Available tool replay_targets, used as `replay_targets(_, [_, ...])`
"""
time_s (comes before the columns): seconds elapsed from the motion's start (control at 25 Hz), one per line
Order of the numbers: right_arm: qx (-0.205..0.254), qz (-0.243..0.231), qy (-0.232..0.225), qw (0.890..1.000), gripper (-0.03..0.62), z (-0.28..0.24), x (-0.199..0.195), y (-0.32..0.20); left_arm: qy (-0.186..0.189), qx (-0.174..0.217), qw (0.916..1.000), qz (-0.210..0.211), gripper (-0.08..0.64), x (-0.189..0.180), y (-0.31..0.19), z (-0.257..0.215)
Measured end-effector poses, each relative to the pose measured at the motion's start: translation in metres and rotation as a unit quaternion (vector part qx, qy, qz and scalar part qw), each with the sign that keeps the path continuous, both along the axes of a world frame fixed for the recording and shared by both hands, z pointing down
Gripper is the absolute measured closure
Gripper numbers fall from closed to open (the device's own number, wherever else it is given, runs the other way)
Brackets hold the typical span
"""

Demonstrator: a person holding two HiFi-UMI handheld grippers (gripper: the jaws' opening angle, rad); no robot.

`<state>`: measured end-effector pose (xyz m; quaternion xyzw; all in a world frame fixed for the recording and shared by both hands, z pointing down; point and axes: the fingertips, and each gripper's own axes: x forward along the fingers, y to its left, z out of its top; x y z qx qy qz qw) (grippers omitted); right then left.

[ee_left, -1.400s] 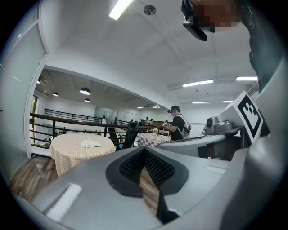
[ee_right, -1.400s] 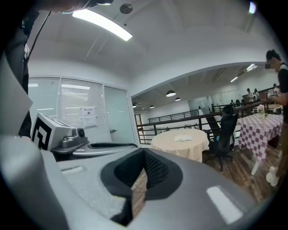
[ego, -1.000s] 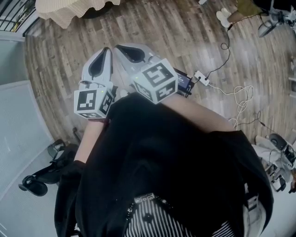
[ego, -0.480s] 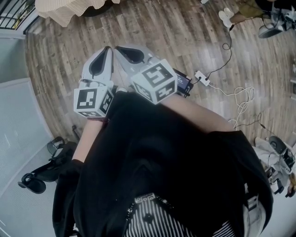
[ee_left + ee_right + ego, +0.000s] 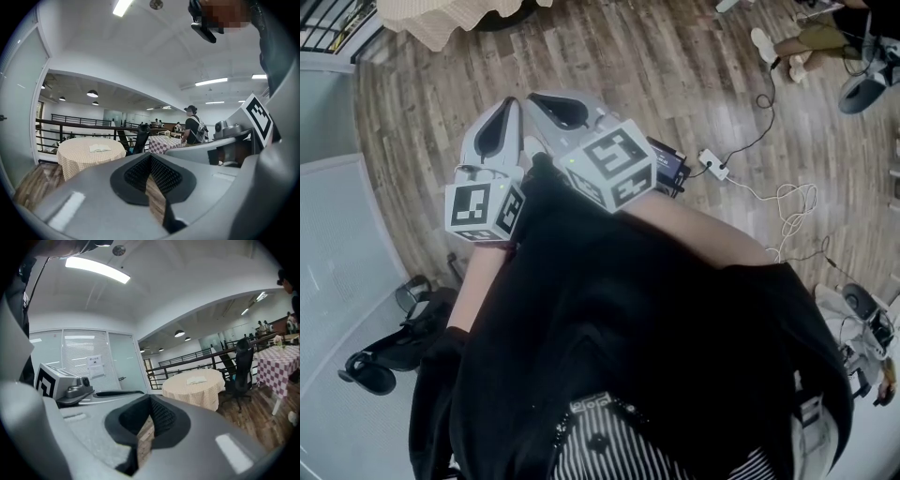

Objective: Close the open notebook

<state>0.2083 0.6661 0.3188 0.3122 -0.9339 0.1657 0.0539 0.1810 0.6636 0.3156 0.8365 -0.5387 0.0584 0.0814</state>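
Observation:
The open notebook (image 5: 100,148) lies flat on a round table (image 5: 86,161) under a beige checked cloth, far ahead of both grippers. The right gripper view has the same notebook (image 5: 197,379) and table (image 5: 193,392). In the head view only the cloth's edge (image 5: 441,23) shows at the top left, and the notebook is out of frame. My left gripper (image 5: 512,105) and right gripper (image 5: 542,98) are held side by side in front of my chest, over the wood floor. The left gripper (image 5: 150,157) and the right gripper (image 5: 151,399) are both shut on nothing.
A black office chair (image 5: 241,366) stands right of the round table, beside a purple checked table (image 5: 276,362). A person with a backpack (image 5: 193,129) stands farther back. A power strip and cables (image 5: 712,161) lie on the floor. Behind the table runs a railing (image 5: 70,124).
Both grippers have edged a little forward and left over the floor. Their jaws stay shut.

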Motion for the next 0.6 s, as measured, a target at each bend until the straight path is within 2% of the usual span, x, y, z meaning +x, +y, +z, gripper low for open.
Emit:
replay_targets(0.2, [-0.005,0.023,0.015,1.0,0.591,0.002,-0.01,-0.033,0.012,0.005,0.9998,0.014,0.559,-0.012,-0.038,-0.003])
replay_targets(0.36, [-0.004,0.023,0.03,0.999,0.591,0.009,-0.034,-0.064,0.016,0.008,0.9992,0.035,0.56,-0.025,-0.075,-0.002])
replay_targets(0.6, [0.003,0.035,0.033,0.999,0.591,0.0,-0.091,-0.123,0.024,0.017,0.999,0.034,0.559,-0.091,-0.134,-0.013])
